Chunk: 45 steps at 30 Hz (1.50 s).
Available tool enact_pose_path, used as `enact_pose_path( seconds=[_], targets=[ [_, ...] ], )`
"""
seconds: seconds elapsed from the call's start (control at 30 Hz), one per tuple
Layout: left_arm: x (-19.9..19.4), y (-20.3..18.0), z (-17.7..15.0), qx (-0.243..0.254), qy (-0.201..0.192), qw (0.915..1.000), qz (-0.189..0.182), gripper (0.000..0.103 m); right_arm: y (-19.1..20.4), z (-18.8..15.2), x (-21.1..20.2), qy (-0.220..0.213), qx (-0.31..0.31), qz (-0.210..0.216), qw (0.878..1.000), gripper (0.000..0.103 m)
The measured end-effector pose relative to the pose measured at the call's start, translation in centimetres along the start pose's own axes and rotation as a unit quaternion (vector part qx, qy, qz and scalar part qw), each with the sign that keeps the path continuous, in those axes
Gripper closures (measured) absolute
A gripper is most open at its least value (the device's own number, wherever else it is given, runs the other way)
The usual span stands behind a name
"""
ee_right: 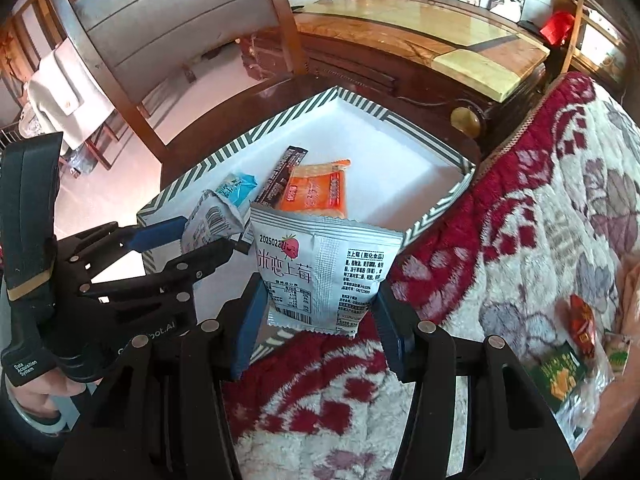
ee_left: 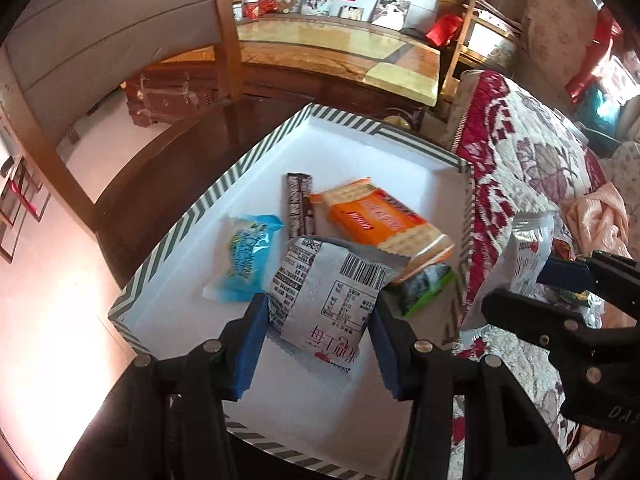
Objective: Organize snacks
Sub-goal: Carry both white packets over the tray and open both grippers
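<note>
A white box with a striped rim (ee_left: 208, 200) (ee_right: 436, 204) holds a blue packet (ee_left: 246, 258), a dark bar (ee_left: 299, 204), an orange cracker pack (ee_left: 380, 220) and a green packet (ee_left: 426, 286). My left gripper (ee_left: 320, 324) is shut on a silver snack packet (ee_left: 324, 292) just above the box floor; it also shows in the right wrist view (ee_right: 192, 240). My right gripper (ee_right: 320, 312) is shut on a second silver strawberry packet (ee_right: 324, 268), held upright over the blanket beside the box's near right wall; it shows in the left wrist view (ee_left: 532, 248).
The box stands on a dark wooden chair (ee_left: 168, 160) beside a red-and-cream floral blanket (ee_right: 520, 240). More snack packets (ee_right: 572, 356) lie on the blanket at the right. A marble-topped cabinet (ee_left: 340, 48) stands behind.
</note>
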State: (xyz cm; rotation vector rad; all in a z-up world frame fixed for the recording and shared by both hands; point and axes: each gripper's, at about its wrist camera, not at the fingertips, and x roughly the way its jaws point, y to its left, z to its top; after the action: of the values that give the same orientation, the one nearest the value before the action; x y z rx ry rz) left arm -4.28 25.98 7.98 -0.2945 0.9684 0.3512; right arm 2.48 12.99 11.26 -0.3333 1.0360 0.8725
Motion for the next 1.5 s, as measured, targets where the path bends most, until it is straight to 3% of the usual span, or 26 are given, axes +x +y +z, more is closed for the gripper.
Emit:
enact_pose_path(
  seconds=[0.7, 0.9, 1.0, 1.17, 1.5],
  targets=[
    [2.9, 2.0, 0.3, -0.025, 0.031, 0.9991, 0.012, 0.05, 0.4, 3.8, 5.9, 0.041, -0.002, 0.0, 0.999, 0.051],
    [3.2, 2.3, 0.2, -0.031, 0.036, 0.9986, 0.025, 0.047, 0.3, 3.8, 7.3, 0.042, 0.019, 0.026, 0.999, 0.051],
    [3.1, 2.5, 0.1, -0.038, 0.04, 0.9979, 0.034, 0.044, 0.1, 3.6, 7.0, 0.033, 0.042, 0.048, 0.997, 0.051],
    [2.0, 2.7, 0.0, -0.044, 0.026, 0.9978, 0.041, 0.028, -0.1, 3.1, 5.2, 0.014, 0.056, 0.053, 0.997, 0.049],
    [-0.5, -0.2, 0.1, -0.015, -0.01, 0.9991, 0.039, 0.02, -1.4, 0.2, 0.5, -0.025, 0.078, 0.048, 0.996, 0.049]
  ],
)
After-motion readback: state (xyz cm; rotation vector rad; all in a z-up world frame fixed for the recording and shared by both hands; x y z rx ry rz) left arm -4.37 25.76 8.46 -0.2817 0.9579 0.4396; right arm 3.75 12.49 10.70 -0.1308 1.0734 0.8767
